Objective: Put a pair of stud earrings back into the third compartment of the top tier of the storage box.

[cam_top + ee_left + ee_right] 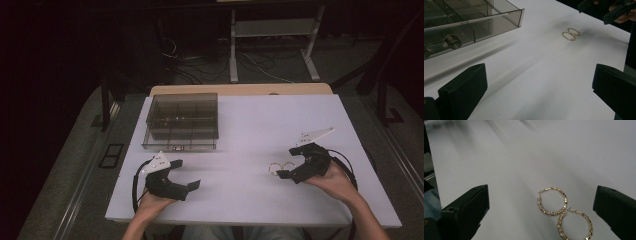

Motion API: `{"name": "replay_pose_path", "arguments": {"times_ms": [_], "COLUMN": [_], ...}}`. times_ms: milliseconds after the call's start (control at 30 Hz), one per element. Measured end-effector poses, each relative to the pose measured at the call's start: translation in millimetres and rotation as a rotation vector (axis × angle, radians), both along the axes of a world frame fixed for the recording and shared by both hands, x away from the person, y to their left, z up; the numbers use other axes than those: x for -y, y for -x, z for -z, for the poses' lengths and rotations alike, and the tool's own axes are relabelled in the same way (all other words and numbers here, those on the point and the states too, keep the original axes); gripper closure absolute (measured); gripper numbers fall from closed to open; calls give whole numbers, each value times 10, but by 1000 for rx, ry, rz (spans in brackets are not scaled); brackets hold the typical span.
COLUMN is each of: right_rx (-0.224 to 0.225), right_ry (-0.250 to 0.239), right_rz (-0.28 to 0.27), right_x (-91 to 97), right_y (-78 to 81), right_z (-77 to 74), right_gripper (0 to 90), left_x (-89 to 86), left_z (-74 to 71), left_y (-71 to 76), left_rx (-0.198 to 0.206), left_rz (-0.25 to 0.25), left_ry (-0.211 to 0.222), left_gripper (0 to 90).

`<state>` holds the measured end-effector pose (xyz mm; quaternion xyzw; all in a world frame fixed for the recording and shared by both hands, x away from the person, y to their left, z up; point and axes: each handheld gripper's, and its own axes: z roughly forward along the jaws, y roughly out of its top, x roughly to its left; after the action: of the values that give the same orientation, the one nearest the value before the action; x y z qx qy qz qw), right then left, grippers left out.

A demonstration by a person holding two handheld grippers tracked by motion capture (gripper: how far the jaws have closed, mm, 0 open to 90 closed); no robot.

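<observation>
The right gripper view shows what the high view blurs: two gold hoop earrings [552, 201], studded and twisted, touching each other on the white table [250, 120]. The right gripper [287, 161] hovers just beside them, jaws wide apart and empty. The left gripper [186, 173] is equally wide and empty, near the front edge. A smoky plastic box [182, 121] sits far left, leaving bare tabletop between.

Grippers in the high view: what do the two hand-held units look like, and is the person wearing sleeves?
Both are matte black, with two blocky, flat-faced jaws each. The left gripper and right gripper each carry a pale three-cornered plate on top and trail a black cable that loops by the hand. No sleeves or gloves: the forearms are bare.
</observation>
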<state>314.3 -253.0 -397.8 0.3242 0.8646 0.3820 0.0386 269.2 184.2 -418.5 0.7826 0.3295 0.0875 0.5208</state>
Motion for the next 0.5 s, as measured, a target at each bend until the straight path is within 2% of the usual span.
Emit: {"name": "replay_pose_path", "arguments": {"times_ms": [500], "right_rx": [-14], "right_ry": [25], "right_rz": [-68], "right_x": [-130], "right_y": [-76], "right_z": [167], "right_gripper": [0], "left_x": [7], "left_z": [8], "left_y": [10], "left_rx": [0], "left_rz": [11], "left_ry": [-4], "left_gripper": [0]}}
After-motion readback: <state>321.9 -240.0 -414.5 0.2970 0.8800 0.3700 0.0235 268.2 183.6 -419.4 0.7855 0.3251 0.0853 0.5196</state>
